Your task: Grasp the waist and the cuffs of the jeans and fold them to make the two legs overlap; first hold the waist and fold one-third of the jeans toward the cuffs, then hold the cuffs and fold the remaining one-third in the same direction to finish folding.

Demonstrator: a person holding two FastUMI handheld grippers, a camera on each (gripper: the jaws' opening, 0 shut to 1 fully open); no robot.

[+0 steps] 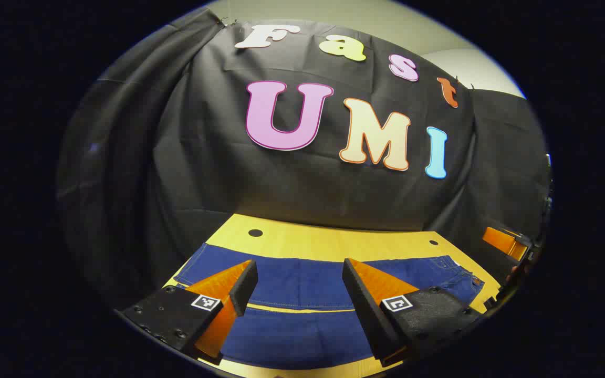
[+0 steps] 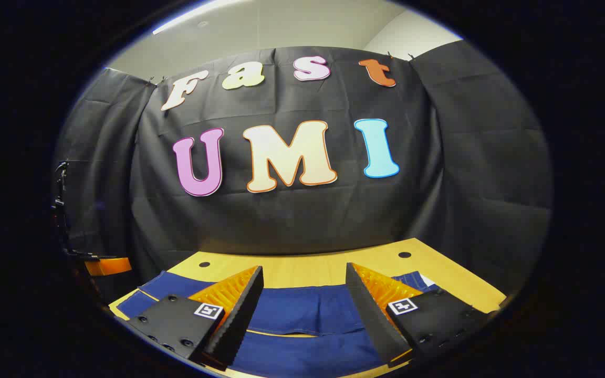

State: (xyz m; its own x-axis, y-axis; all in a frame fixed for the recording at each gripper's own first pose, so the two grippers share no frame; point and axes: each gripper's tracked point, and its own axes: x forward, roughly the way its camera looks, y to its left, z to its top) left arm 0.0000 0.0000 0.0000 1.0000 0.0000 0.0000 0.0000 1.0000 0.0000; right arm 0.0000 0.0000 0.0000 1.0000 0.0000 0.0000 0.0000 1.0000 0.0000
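Jeans point(image 1: 302, 283) spread flat on the tabletop point(image 1: 334, 242), below and ahead of both tools; left tool point(image 1: 300, 275) fingers apart, empty; right tool point(image 2: 305, 281) likewise apart; near edge of jeans cut off.

Left tongs point(image 1: 300, 283) spread wide, above jeans point(image 1: 302, 286) lying flat across the tabletop point(image 1: 334, 241); nothing between the fingers. Bare tabletop strip at 12 o'clock, then the black cloth wall point(image 1: 302, 189) closes that side. Other tongs point(image 1: 507, 242) at 3 o'clock, well apart. In the right gripper view, right tongs point(image 2: 305, 291) likewise spread over the flat jeans point(image 2: 302, 310), bare wood beyond.
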